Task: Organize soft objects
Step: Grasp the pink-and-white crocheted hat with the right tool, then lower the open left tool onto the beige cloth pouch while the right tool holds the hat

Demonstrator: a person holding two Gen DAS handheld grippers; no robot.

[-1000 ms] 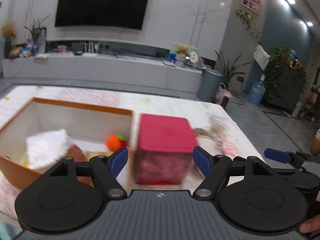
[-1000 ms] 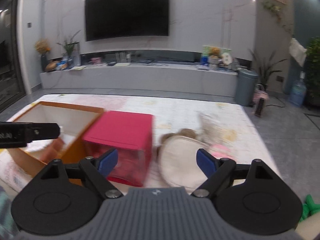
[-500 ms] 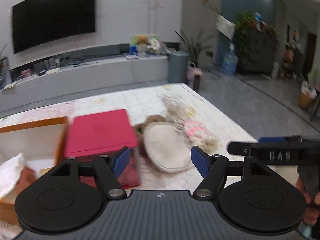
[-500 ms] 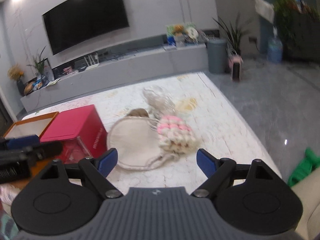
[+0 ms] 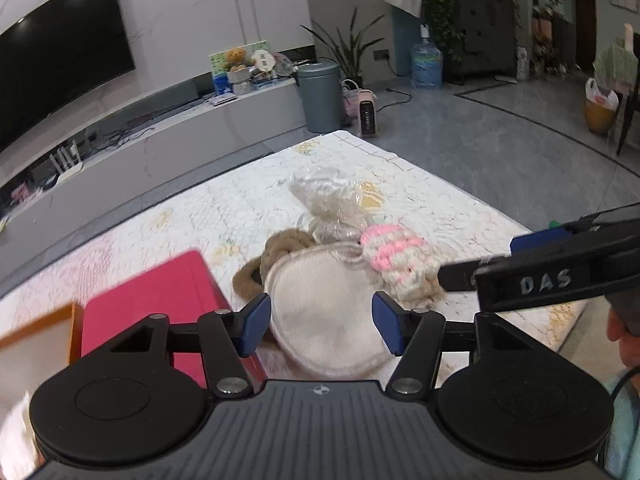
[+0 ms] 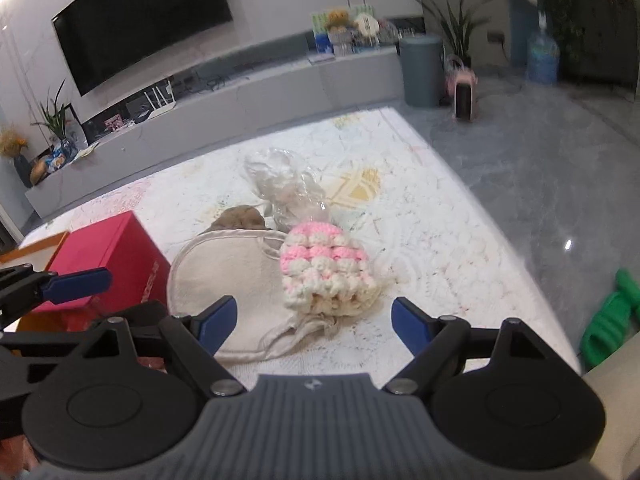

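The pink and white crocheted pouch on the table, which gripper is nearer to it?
Right. The right gripper hangs just short of the pink and white crocheted pouch, open. The left gripper, jaws closing on nothing, sits over the round cream cloth bag beside it.

Black left tongs (image 5: 320,322), blue pads (image 5: 256,322), silver screws; right tongs (image 6: 314,322) alike, marked "DAS".
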